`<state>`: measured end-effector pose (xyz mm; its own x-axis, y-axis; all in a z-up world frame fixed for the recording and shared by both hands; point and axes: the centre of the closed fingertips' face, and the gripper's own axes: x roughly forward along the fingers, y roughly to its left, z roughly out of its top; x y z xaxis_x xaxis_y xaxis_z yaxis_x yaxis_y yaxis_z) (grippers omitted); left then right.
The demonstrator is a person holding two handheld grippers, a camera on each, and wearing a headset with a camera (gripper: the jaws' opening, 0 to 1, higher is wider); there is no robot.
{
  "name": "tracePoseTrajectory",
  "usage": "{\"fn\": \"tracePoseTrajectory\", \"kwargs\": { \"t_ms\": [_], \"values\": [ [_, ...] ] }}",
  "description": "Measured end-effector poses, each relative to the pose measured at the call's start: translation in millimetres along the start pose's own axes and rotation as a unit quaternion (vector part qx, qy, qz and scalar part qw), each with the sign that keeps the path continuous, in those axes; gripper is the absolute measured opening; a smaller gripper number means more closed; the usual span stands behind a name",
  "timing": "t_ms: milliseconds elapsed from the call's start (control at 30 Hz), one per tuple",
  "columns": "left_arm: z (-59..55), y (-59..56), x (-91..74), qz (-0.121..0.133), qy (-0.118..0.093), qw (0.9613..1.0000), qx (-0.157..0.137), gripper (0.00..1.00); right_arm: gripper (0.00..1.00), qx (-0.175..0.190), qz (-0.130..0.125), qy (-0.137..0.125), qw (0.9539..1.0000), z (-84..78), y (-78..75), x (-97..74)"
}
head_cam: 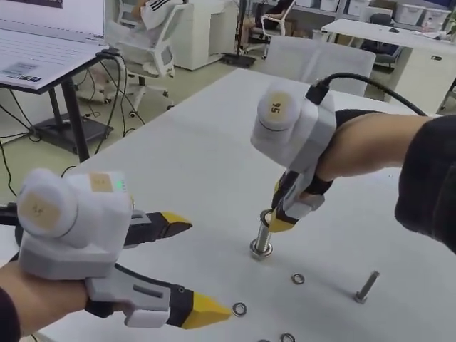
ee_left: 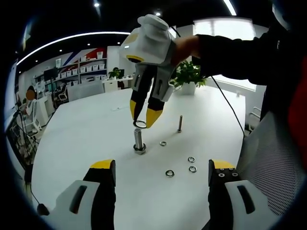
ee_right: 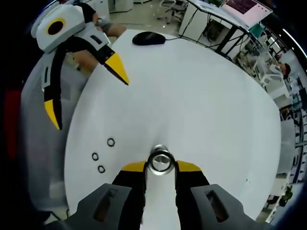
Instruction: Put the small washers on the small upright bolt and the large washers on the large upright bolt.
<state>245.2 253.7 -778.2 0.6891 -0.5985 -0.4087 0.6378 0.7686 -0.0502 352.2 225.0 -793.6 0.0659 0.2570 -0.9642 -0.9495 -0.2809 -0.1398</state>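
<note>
The right gripper [head_cam: 274, 221] clenches a large washer [ee_left: 140, 124] just over the large upright bolt [head_cam: 261, 239]. At the bolt's 8 o'clock, the left gripper [head_cam: 206, 269] hangs released. Small washers [head_cam: 298, 278] lie at 5 o'clock.

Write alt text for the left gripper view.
The right tongs reach down from above, gripping a large washer just over the top of the large bolt standing on a white table. A small bolt stands beyond it, and four small washers lie loose nearby. The left tongs are open at the bottom edge.
</note>
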Motion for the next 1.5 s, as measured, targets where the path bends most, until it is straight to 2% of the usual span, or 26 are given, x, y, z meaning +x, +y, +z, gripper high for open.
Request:
{"fn": "tracePoseTrajectory", "kwargs": {
  "t_ms": [267, 467, 1133, 1500],
  "values": [
    [-1.7, 1.5, -0.6, 0.002, 0.001, 1.0000, -0.002, 0.79, 0.23, -0.006, 0.008, 0.010, 0.9999, -1.6, 0.7, 8.7],
    [-2.9, 3.3, -1.1, 0.003, 0.002, 1.0000, -0.004, 0.79, 0.23, -0.007, 0.015, 0.010, 0.9998, 3.1, -0.1, 13.0],
    [-2.7, 4.0, -1.0, 0.006, 0.001, 1.0000, -0.002, 0.78, 0.23, -0.003, 0.031, 0.022, 0.9993, -3.5, -3.7, 30.6],
    [-3.4, 5.4, -0.3, 0.008, 0.002, 1.0000, -0.004, 0.78, 0.23, 0.000, 0.041, 0.027, 0.9988, -9.0, 3.4, 41.5]
  ]
}}
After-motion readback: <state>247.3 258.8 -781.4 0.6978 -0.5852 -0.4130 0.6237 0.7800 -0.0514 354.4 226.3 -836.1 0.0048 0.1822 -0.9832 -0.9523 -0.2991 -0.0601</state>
